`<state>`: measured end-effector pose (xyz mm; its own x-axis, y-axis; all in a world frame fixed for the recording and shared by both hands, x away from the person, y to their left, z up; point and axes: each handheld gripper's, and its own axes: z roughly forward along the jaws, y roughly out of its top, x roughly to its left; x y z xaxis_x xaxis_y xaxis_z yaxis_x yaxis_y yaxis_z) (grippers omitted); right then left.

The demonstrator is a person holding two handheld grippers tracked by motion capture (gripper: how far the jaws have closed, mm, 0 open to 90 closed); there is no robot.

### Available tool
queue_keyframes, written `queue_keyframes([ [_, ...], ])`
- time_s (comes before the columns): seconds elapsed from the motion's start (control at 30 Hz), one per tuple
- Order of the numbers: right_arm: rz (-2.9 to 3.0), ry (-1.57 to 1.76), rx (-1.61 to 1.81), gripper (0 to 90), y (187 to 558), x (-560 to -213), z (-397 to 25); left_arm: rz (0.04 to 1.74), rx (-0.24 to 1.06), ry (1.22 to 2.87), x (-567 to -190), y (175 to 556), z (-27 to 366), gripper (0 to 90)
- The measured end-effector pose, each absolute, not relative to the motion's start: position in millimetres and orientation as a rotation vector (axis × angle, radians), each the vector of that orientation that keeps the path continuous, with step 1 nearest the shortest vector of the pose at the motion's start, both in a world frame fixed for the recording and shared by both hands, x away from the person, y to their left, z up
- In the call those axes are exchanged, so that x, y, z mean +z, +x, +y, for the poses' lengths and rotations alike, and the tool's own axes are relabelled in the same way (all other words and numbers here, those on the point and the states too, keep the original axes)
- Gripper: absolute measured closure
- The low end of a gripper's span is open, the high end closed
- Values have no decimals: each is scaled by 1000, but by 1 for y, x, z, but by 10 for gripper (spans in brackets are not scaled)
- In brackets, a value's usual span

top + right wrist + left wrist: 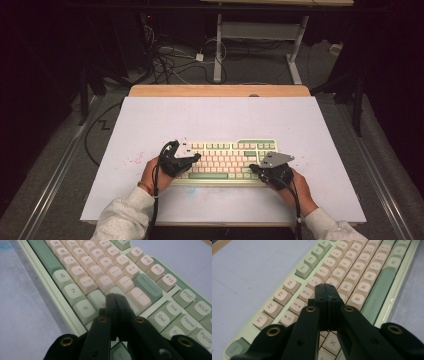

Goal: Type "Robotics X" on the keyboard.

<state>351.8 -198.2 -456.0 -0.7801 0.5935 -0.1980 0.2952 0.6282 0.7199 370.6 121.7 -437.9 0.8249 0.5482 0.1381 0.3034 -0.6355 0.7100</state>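
Keyboard (227, 160), pale green with cream keys, lies on the white table (150, 120) near my edge. My left gripper (327, 291) hovers over its left half, jaws clenched together on nothing, tips above the number row. My right gripper (115, 300) hangs over its right end, jaws likewise pressed closed and empty.

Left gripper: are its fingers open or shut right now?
Shut. In the left gripper view, the left gripper's fingers press together with no gap, poised over the keyboard, holding nothing.
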Motion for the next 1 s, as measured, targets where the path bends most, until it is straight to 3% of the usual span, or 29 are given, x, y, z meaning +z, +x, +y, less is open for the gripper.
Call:
queue_keyframes([
  [1.0,2430,702,962,900,352,-456,-198,664,431,2345,-443,388,118,878],
])
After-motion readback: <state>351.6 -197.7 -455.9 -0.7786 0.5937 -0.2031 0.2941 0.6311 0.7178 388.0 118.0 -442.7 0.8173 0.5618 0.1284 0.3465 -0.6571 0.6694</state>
